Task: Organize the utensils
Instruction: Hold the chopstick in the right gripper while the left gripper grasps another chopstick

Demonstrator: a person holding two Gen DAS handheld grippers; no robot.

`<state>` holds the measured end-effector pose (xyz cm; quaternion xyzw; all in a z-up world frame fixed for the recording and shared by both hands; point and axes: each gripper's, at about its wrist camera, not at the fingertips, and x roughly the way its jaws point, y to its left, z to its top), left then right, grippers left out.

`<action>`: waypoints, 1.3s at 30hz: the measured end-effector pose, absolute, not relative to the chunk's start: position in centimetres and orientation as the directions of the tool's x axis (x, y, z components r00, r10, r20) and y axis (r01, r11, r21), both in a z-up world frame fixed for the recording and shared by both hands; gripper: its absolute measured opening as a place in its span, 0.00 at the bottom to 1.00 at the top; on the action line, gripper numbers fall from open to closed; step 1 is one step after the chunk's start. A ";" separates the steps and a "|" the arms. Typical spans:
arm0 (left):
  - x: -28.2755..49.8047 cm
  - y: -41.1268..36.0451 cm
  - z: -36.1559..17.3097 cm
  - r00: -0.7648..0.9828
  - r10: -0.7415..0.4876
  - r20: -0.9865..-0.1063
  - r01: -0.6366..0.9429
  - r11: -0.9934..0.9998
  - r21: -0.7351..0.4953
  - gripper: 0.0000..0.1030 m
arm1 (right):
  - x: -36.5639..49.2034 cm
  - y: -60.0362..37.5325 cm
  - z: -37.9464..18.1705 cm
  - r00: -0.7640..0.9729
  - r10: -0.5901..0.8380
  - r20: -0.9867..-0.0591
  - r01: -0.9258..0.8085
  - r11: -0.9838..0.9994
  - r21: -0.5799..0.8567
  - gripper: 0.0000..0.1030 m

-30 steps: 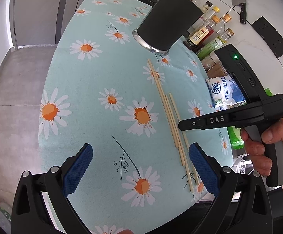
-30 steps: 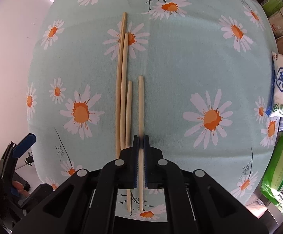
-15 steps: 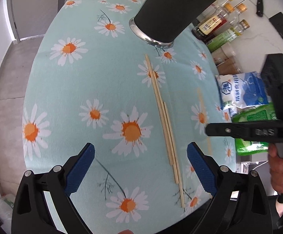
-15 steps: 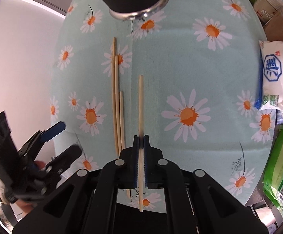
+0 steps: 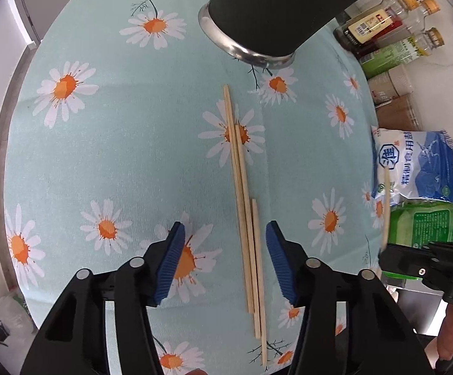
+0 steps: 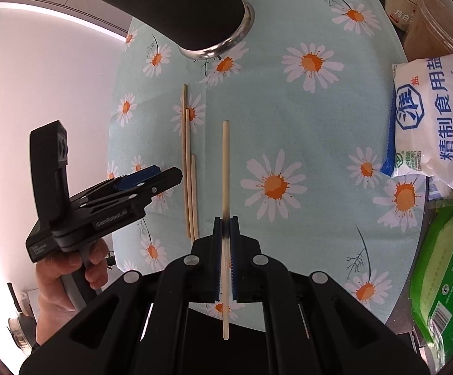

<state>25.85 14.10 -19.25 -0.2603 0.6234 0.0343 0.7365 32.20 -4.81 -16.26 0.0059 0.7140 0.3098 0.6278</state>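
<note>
Three wooden chopsticks (image 5: 245,218) lie side by side on the daisy-print tablecloth (image 5: 107,131); they also show in the right wrist view (image 6: 189,172). My left gripper (image 5: 225,259) is open, low over their near ends, with the sticks between its blue pads. My right gripper (image 6: 225,228) is shut on a fourth chopstick (image 6: 225,168) and holds it lifted above the cloth, pointing forward. A dark utensil holder (image 5: 276,12) with a metal base stands at the far end, also in the right wrist view (image 6: 189,9).
Sauce bottles (image 5: 382,28) and jars stand at the back right. A blue-white salt bag (image 6: 439,118) and a green packet (image 6: 445,265) lie along the right table edge. The floor drops off at left.
My right gripper has lifted its chopstick off the cloth and moved right. My left gripper has moved in over the three lying chopsticks and narrowed its opening.
</note>
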 end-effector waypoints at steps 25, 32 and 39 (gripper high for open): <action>27.6 11.5 -19.6 0.110 -0.046 -0.993 -0.374 0.924 -0.084 0.29 | 32.5 -7.7 -17.3 -0.271 0.471 -0.839 -0.387 0.745 0.543 0.05; 28.2 10.9 -19.6 0.056 0.011 -0.998 -0.357 0.934 -0.010 0.23 | 32.6 -7.7 -17.0 -0.284 0.483 -0.828 -0.386 0.733 0.560 0.05; 28.8 10.6 -19.6 0.031 0.030 -0.999 -0.366 0.930 0.017 0.17 | 32.7 -7.8 -17.0 -0.304 0.496 -0.813 -0.386 0.716 0.581 0.05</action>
